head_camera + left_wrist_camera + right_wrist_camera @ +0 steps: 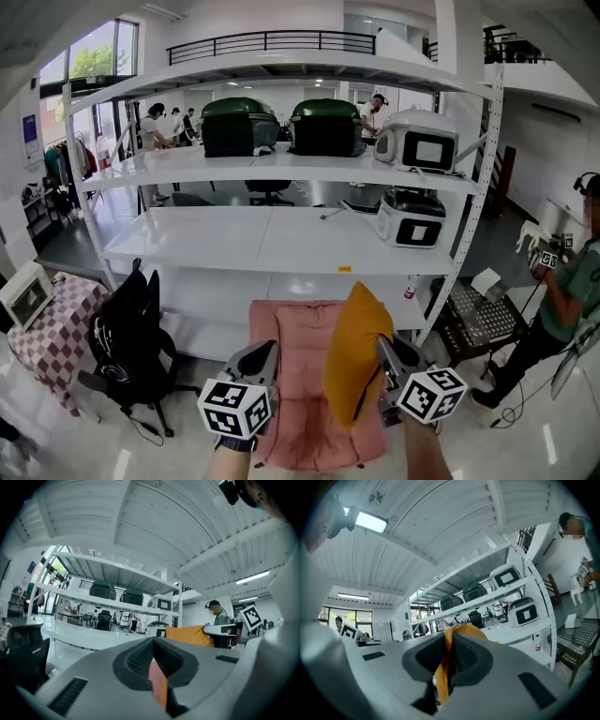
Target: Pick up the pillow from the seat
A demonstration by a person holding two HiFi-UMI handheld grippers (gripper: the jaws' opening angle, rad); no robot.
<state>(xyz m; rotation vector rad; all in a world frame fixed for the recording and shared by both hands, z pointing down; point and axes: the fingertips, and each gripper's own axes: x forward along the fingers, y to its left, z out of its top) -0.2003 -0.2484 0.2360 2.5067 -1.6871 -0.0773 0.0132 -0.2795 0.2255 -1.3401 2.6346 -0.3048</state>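
The mustard-yellow pillow (pixel 356 352) hangs upright above the pink seat (pixel 295 328), lifted off its cushion. My right gripper (pixel 382 349) is shut on the pillow's right edge. In the right gripper view, yellow fabric (pixel 461 631) is pinched between the dark pads (pixel 461 656) of my right gripper (pixel 447 651). My left gripper (pixel 267 352) is held over the seat's left half, apart from the pillow. Its jaws stand together in the left gripper view (pixel 152 656); a thin pink-orange strip shows in the slit. The pillow (pixel 187 635) lies off to its right.
A tall white shelf rack (pixel 281 239) stands behind the seat, with green cases (pixel 239 125) and white appliances (pixel 412 217) on it. A black office chair (pixel 127 342) and a checkered table (pixel 52 333) are at the left. A person (pixel 562 300) stands at the right.
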